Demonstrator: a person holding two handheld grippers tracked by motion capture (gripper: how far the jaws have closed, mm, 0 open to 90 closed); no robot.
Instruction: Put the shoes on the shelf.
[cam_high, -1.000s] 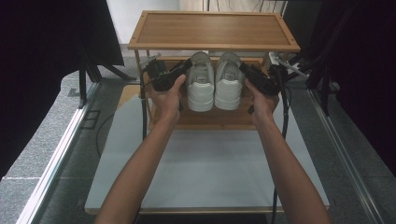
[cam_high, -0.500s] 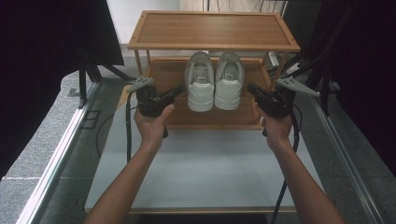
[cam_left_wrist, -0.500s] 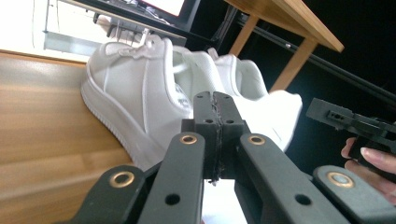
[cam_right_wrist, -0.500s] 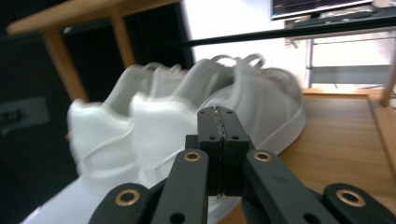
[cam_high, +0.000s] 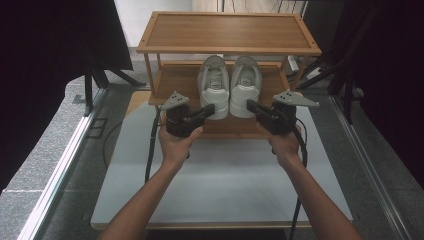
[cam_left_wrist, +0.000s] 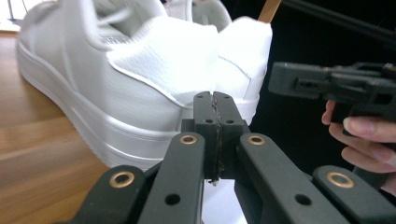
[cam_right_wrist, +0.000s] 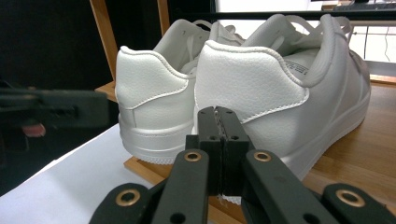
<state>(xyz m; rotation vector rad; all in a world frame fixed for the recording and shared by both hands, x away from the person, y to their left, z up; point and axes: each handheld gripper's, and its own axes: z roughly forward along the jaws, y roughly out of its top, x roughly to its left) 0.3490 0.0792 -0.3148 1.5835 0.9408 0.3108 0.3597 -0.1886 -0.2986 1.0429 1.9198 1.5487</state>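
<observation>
1. The left gripper is held in the person's left hand, just in front of the lower shelf of the wooden rack. Its jaws are pressed together w/ nothing between them; the left gripper view shows the two pads touching.
2. The left shoe stands on the lower shelf, heel toward the person. The left gripper tip is near its heel; it seems apart from it, but the high view is too small to be sure.
3. The right shoe stands beside it, side by side and touching or almost, heels at the front edge of the shelf. In the right gripper view both heels are upright and close.
4. The right gripper is in the right hand, its tip near the right shoe's heel. Its jaws are also closed on nothing.
5. Both hands are over the white table, approx. at the same height, grippers pointing inward to the shoes.
</observation>
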